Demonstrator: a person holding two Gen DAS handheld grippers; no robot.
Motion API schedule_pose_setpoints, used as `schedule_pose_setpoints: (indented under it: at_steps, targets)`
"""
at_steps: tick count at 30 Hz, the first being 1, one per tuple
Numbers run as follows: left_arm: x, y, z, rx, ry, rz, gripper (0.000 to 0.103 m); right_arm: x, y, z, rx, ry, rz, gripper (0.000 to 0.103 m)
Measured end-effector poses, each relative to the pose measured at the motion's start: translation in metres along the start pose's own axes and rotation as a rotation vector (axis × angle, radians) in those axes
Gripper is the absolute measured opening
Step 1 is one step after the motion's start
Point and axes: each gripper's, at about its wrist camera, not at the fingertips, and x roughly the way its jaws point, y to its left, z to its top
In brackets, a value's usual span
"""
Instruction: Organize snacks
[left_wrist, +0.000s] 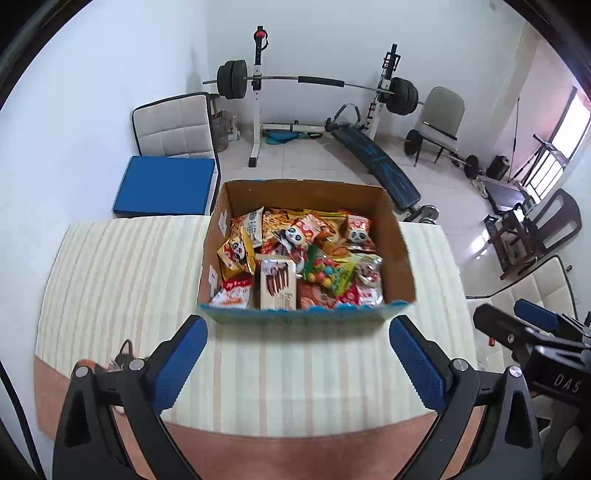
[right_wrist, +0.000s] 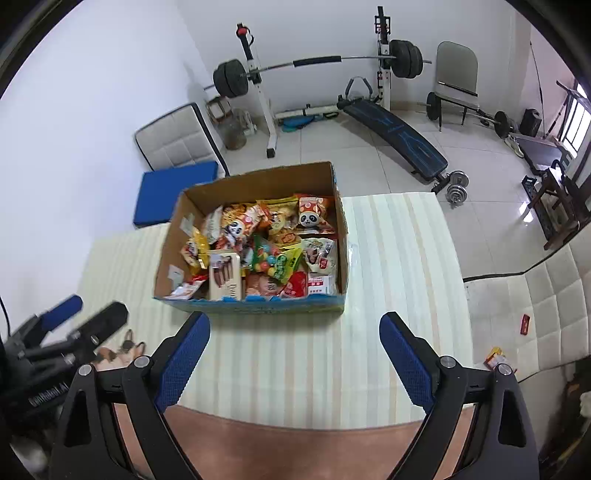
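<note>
A home gym fills the room behind: a barbell rack (left_wrist: 258, 79) against the white wall and a sit-up bench (right_wrist: 397, 133) on the tiled floor. In front, a striped cloth covers the table (left_wrist: 122, 266), and the cardboard box (left_wrist: 400, 258) stands on it, packed with snacks (left_wrist: 295, 258); a biscuit box (left_wrist: 277, 284) leans near its front wall. My left gripper (left_wrist: 299, 354) and right gripper (right_wrist: 294, 350) both hover above the cloth just short of the box, jaws wide and empty. No snack lies loose on the cloth, so I judge the packing done or nearly so. Next I should check the box for anything sticking out.
</note>
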Motion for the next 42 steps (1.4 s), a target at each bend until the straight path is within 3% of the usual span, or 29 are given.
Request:
schedule_pose_setpoints:
  at_steps: [14, 20, 25, 30, 42]
  targets:
    - [-0.087, -0.003, -0.035, -0.021, -0.032, 0.01, 0.101, -0.123, 0.02, -0.049, -0.069, -0.127, 0.011, 0.096]
    - [-0.116, -0.003, -0.044, -0.027, -0.05, 0.013, 0.101, -0.154, 0.026, -0.067, -0.1, -0.126, 0.016, 0.096]
    - [-0.134, -0.006, -0.047, -0.015, -0.081, 0.005, 0.101, -0.163, 0.025, -0.075, -0.102, -0.112, 0.013, 0.096]
    - [-0.139, -0.008, -0.048, -0.001, -0.113, 0.03, 0.101, -0.167, 0.025, -0.075, -0.107, -0.168, -0.012, 0.101]
    - [-0.099, 0.002, -0.035, -0.02, -0.121, 0.071, 0.103, -0.132, 0.024, -0.051, -0.11, -0.205, -0.084, 0.103]
